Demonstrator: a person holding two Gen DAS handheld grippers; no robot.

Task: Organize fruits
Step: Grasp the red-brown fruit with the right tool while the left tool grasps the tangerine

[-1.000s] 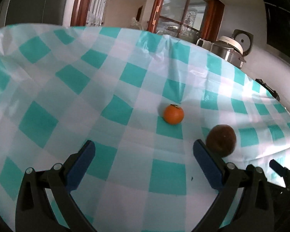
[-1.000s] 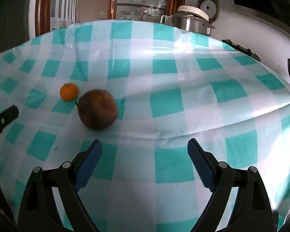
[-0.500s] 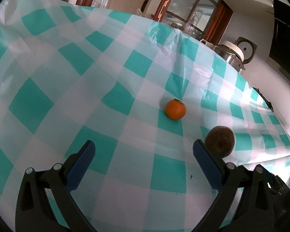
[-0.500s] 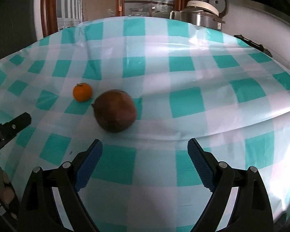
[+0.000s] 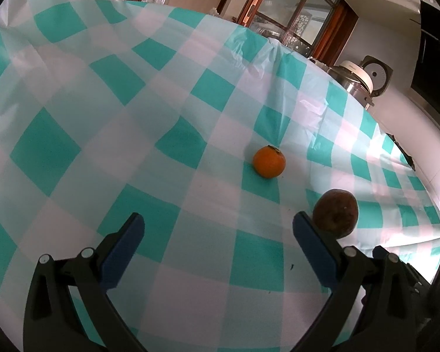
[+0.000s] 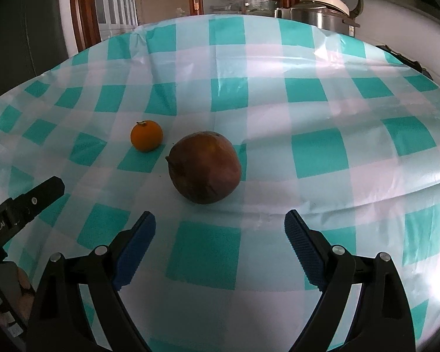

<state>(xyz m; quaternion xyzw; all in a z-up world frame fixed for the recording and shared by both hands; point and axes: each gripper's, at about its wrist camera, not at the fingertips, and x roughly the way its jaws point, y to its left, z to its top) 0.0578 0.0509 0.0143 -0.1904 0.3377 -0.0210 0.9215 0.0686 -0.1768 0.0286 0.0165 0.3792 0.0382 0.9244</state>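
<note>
The brown fruit [image 6: 204,167] lies straight ahead of the right hand-held gripper [image 6: 220,230], nearer it than the left hand-held gripper [image 5: 218,233]. Both are spread and hold nothing. The orange [image 6: 146,135] sits just beyond, toward the counter's far left.

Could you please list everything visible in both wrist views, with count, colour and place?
orange: one, orange, on the cloth, left of the brown fruit, apart from it.
brown fruit: one, reddish brown, ahead of the right claw.
cloth: one, teal and white check, covering the table.
cooker: one, white and steel, beyond the far table edge.
left claw: one, black with blue pads, open, empty.
right claw: one, black with blue pads, open, empty.
</note>
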